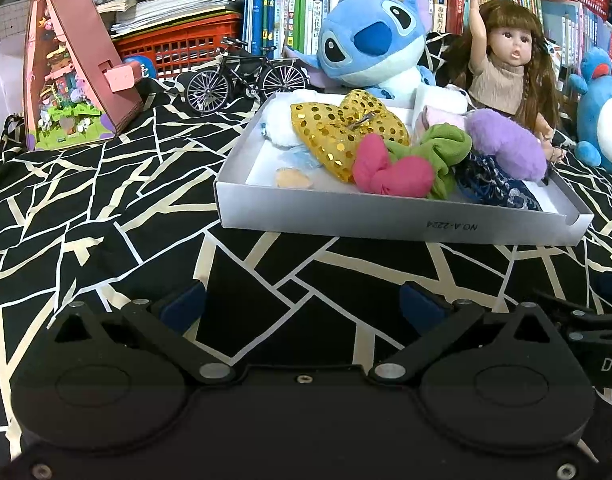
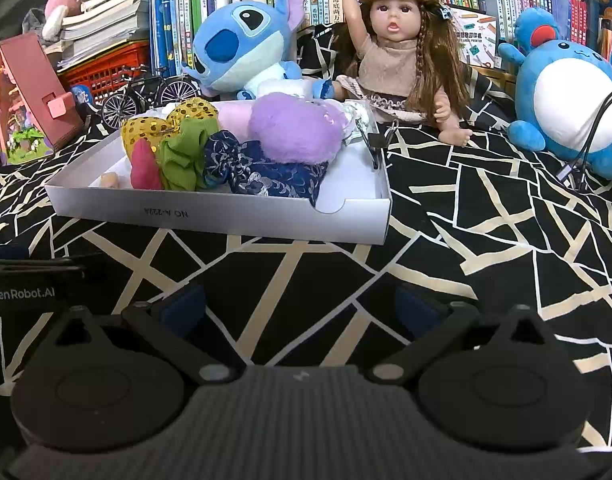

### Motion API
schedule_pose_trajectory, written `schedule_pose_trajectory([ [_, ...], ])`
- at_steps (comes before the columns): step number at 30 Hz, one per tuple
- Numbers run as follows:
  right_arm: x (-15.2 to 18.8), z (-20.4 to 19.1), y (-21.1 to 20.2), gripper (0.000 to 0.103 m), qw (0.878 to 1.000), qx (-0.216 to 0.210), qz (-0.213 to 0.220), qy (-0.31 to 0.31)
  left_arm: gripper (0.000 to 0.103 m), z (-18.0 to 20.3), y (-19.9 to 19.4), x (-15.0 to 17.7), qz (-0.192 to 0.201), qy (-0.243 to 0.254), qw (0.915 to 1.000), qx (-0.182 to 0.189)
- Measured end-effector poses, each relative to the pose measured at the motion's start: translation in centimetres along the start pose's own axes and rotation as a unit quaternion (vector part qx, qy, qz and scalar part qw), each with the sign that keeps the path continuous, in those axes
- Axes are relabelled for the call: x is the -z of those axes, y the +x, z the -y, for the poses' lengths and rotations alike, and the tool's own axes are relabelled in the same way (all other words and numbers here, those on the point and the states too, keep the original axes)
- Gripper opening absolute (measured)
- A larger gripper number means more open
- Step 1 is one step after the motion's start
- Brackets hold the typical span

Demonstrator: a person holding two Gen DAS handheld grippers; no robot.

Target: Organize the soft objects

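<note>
A shallow white box (image 1: 386,220) (image 2: 226,216) sits on the black-and-cream cloth and holds several soft items: a gold sequin bow (image 1: 338,128) (image 2: 178,118), a pink knot (image 1: 390,170) (image 2: 144,168), a green scrunchie (image 1: 438,148) (image 2: 186,148), a purple fluffy piece (image 1: 506,144) (image 2: 294,128), a navy patterned fabric (image 1: 494,188) (image 2: 266,172) and a white fluffy piece (image 1: 276,124). My left gripper (image 1: 304,308) is open and empty, in front of the box. My right gripper (image 2: 300,308) is open and empty, also in front of it.
Behind the box sit a blue Stitch plush (image 1: 370,44) (image 2: 242,48), a long-haired doll (image 1: 506,64) (image 2: 398,52) and a round blue plush (image 1: 602,112) (image 2: 570,92). A model bicycle (image 1: 246,76) (image 2: 146,92), a pink A-frame house (image 1: 66,72) and bookshelves stand at the back.
</note>
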State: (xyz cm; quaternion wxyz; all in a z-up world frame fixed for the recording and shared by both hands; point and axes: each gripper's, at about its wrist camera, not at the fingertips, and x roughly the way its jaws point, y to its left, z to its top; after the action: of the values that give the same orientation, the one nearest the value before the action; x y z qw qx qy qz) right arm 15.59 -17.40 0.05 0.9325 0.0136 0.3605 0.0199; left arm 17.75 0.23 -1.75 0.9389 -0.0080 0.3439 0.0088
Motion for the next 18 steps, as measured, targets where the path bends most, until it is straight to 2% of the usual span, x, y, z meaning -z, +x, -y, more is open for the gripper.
schedule_pose_trajectory([
  [18,-0.03,-0.06,0.03,0.103,1.000,0.001,0.000,-0.001,0.103,-0.14,0.12,-0.01,0.000,-0.001,1.0000,0.001],
])
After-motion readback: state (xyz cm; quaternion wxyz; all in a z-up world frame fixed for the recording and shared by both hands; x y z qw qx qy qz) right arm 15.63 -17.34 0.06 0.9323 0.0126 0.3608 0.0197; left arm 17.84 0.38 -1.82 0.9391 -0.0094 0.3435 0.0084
